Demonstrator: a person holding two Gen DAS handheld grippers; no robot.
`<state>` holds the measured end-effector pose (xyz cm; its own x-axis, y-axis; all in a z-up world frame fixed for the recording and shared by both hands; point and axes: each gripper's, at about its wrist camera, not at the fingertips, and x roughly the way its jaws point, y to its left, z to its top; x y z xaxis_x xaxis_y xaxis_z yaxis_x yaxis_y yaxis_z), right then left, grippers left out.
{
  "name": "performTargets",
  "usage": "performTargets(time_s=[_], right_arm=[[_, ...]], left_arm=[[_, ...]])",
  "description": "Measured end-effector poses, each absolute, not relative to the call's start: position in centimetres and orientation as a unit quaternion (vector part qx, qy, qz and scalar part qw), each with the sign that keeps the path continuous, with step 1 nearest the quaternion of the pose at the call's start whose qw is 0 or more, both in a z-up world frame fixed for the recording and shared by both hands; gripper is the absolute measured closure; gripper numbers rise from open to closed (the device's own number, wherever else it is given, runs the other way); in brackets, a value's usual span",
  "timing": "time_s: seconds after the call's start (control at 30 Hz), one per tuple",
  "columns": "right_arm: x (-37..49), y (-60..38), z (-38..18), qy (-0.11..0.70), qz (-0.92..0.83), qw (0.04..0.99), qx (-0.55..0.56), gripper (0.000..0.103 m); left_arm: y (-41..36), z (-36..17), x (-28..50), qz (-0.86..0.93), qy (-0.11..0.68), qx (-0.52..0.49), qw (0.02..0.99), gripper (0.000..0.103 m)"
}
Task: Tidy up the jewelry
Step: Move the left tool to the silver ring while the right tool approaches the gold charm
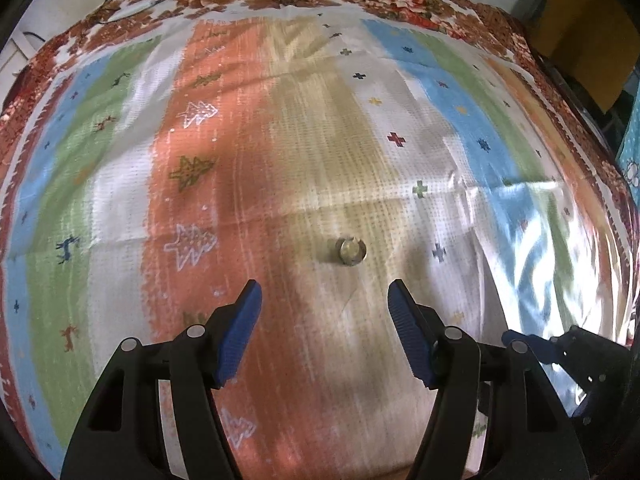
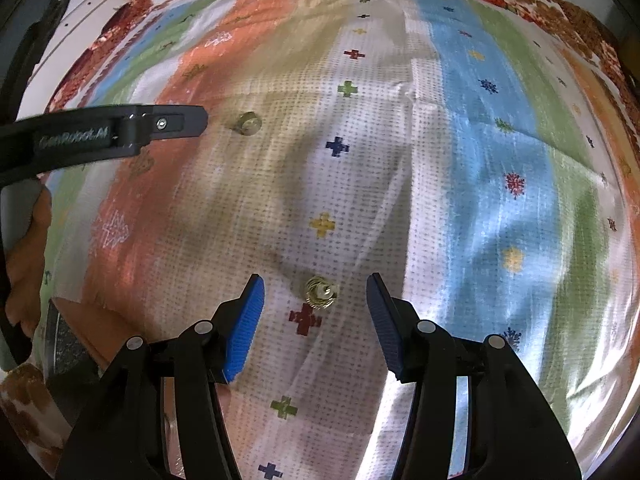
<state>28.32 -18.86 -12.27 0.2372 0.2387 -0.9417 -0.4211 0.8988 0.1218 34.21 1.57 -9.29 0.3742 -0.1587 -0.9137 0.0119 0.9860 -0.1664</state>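
The striped printed cloth (image 1: 120,152) covers the whole bench and is your reference surface; its red cross (image 2: 305,319) serves as landmark for everything below.

Your left claw (image 1: 324,300) points steeply down at the cloth. Its blue pads stand wide apart with nothing between them. In the right wrist view the same claw shows as a dark bar (image 2: 120,132) up and left of the red cross, its tip just beside the silver ring.

Your right claw (image 2: 315,294) also points steeply down. Pads at a middling spread, not pressing on anything. The gold ring sits in the gap between them, nearer the left pad than the right.

Silver ring (image 1: 351,251): lies on the tan stripe, just ahead of the left claw's pad tips and slightly right of the midline between them. From the red cross it is well up and to the left (image 2: 249,123). Band looks to lie flat, opening up; no long axis to align to.

Gold ring (image 2: 320,294): ornate, with a small bright stone, touching the cloth just above the red cross.

Judgement: each ring has its own nearer claw, so no crossing is needed. The left claw wants a small shift right and forward to centre the silver ring; the right claw is close to straddling the gold one.

No tray or box is in view, so the destination cannot be told.
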Motion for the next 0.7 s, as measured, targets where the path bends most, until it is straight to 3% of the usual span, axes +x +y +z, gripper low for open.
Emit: performTargets(time_s=[0.7], right_arm=[[29.8, -17.7, -13.7, 0.590, 0.224, 0.771, -0.087, 0.050]], left_arm=[[-1.4, -12.8, 38.8, -0.072, 0.593, -0.016, 0.802, 0.043]])
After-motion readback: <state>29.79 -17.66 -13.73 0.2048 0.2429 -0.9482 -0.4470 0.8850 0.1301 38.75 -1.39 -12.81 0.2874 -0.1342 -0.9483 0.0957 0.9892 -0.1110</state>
